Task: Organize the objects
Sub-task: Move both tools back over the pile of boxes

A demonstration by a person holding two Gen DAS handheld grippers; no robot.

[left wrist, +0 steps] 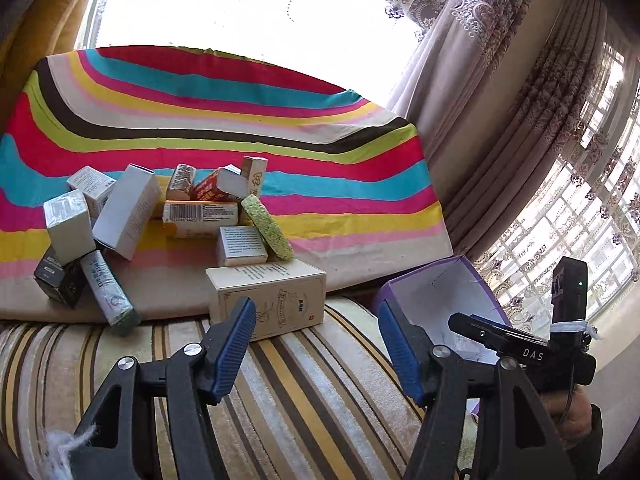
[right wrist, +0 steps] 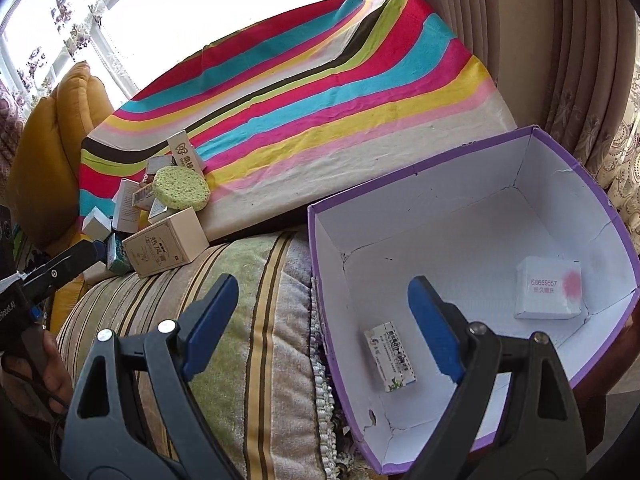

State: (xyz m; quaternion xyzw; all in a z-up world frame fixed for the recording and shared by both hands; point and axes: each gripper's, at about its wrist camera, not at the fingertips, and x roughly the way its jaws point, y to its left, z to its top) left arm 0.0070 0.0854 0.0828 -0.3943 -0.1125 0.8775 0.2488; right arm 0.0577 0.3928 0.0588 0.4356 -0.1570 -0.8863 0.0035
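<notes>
Left wrist view — left gripper (left wrist: 316, 344) open, empty; beige box (left wrist: 266, 300) just beyond left fingertip, pile behind.

left gripper (left wrist: 316, 346) fingers apart, empty, right gripper (right wrist: 324, 328) fingers wide apart, empty, both angled downward

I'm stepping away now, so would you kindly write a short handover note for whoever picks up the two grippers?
Left hand-held gripper: open, holding nothing, facing the pile.
Right hand-held gripper: open, holding nothing, over the near rim of the purple box.
Done: two small packages lie in the purple box, a white carton and a flat packet.
Left: the pile of small boxes on the striped cloth, with the green sponge leaning in it and the large beige box nearest the left gripper. All are yet to be boxed.
</notes>
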